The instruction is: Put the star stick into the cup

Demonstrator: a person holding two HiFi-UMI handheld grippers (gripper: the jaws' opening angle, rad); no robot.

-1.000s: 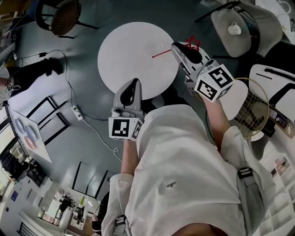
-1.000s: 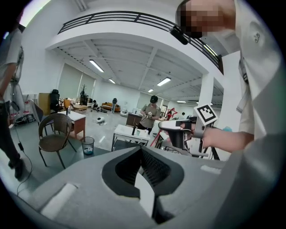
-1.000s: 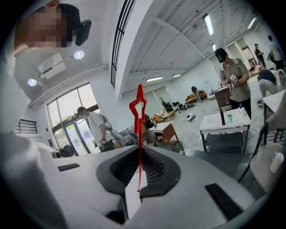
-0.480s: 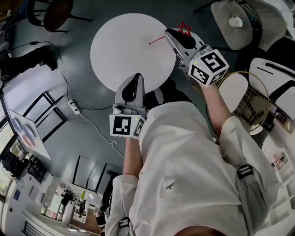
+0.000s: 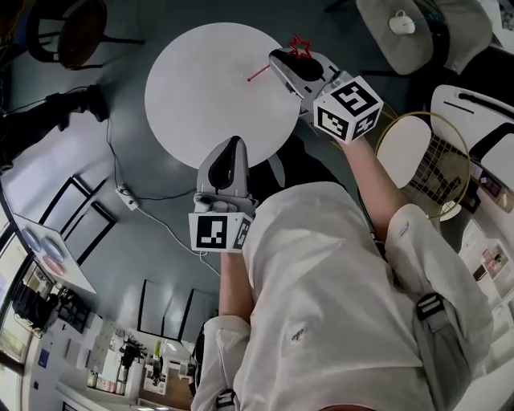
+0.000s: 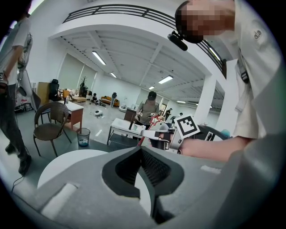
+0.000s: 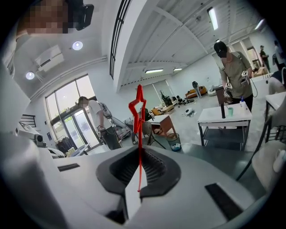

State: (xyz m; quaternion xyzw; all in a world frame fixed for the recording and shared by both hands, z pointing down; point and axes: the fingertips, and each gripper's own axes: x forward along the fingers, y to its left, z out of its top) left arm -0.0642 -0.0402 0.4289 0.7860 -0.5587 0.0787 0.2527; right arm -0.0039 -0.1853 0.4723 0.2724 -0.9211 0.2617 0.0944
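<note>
- The right gripper point(image 5: 283, 58) has come down a little towards the round white table point(image 5: 201, 96) over the last second. It sits at the table's far right edge.
- Its hold has not altered. The jaws are pinched nearly together on the thin red shaft of the star stick point(image 7: 139, 134), which runs up between them with the star above the tips.
- From overhead, the star pokes out on the side away from the table, while the plain end of the stick reaches in over the tabletop.
- The left gripper point(image 5: 231, 148) has also sunk slightly. It hangs at the near edge of the table with its jaws together and nothing between them.
- I see no cup on the table. A small white thing point(image 5: 397, 22) rests on a grey seat point(image 5: 377, 32) beyond the right gripper, well apart from the stick. It looks like a cup, but I can't be sure at this size.
- So I'd say the stick is picked up and being carried, and the drop-in is not yet begun. The lowering looks like settling, since no cup is close by.
</note>
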